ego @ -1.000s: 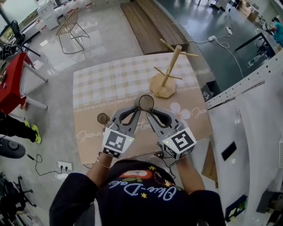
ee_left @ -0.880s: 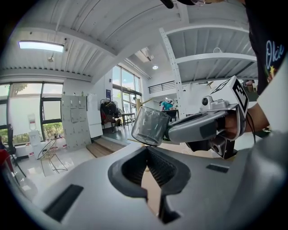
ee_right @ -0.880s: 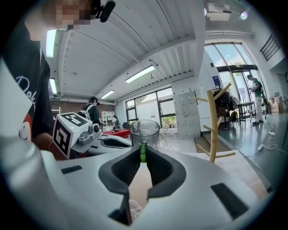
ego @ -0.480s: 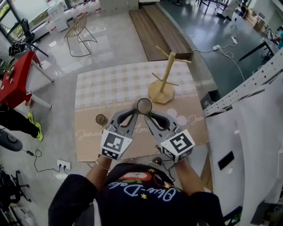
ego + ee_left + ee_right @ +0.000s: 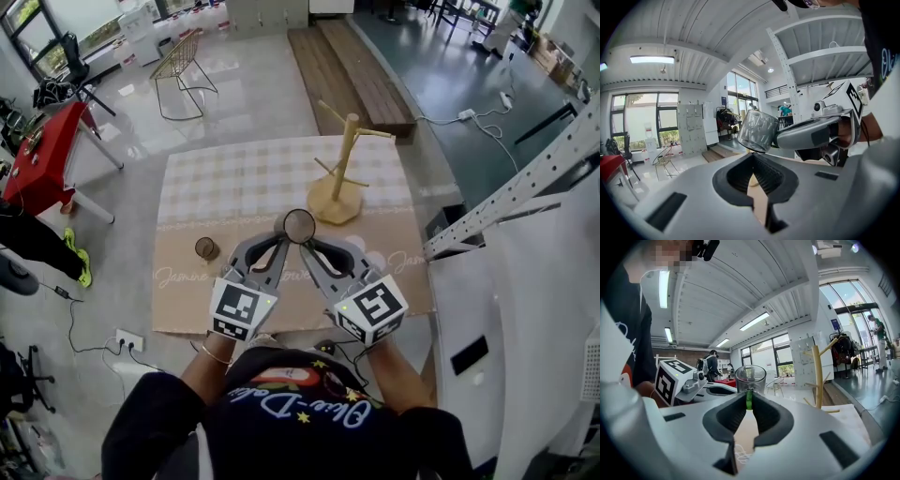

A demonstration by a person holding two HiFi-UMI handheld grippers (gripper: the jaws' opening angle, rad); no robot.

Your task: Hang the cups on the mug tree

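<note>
Cup (image 5: 750,375), by handle, between right tongs (image 5: 748,398)

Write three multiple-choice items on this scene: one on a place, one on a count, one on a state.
1. Where does the mug tree stand?
A. on the floor
B. on the table, beyond both tongs
C. on a chair

2. How many cups are in sight?
A. one
B. two
C. four

3. What do the right tongs hold?
A. nothing
B. a peg of the tree
C. the green handle of a cup

Answers:
1. B: its base sits on the checked cloth.
2. B: a glass cup is held up and a second cup stands on the table.
3. C: the right gripper view shows the handle pinched between the jaws.
</note>
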